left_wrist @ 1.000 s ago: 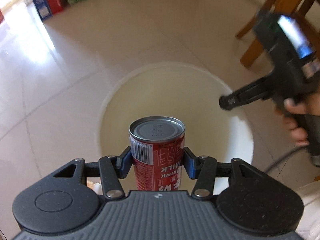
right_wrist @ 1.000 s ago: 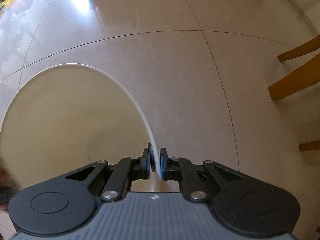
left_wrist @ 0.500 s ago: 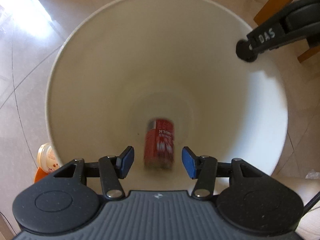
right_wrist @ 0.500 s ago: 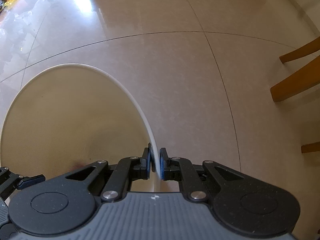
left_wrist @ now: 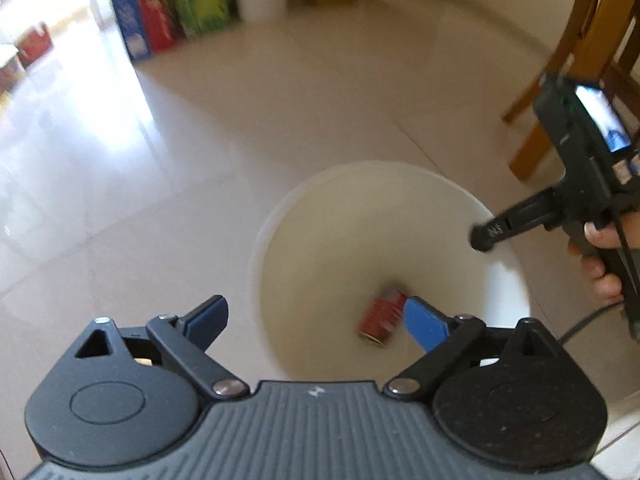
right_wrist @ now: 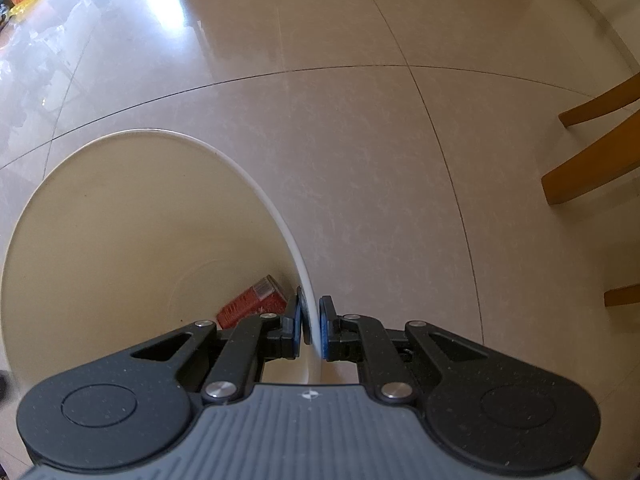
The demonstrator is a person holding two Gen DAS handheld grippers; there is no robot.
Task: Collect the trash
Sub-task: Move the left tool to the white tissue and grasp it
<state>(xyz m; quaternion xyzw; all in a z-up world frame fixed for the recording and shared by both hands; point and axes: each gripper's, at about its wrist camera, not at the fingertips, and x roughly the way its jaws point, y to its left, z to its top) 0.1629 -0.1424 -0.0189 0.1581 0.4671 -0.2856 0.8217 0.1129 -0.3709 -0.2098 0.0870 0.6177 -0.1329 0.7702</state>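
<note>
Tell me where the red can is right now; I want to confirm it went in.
The red can lies on its side at the bottom of the white bin, on the side where the right gripper clamps the rim.

L wrist: above bin [left_wrist: 500, 300], looking down | R wrist: at rim, close | shared: bin interior

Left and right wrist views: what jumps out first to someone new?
The red can lying on its side at the bottom of the white bin, which stands on the tiled floor. The left hand-held gripper hangs wide open above the bin's near rim, empty. The right hand-held gripper is pinched shut on the bin's rim, one finger inside the wall and one outside.
</note>
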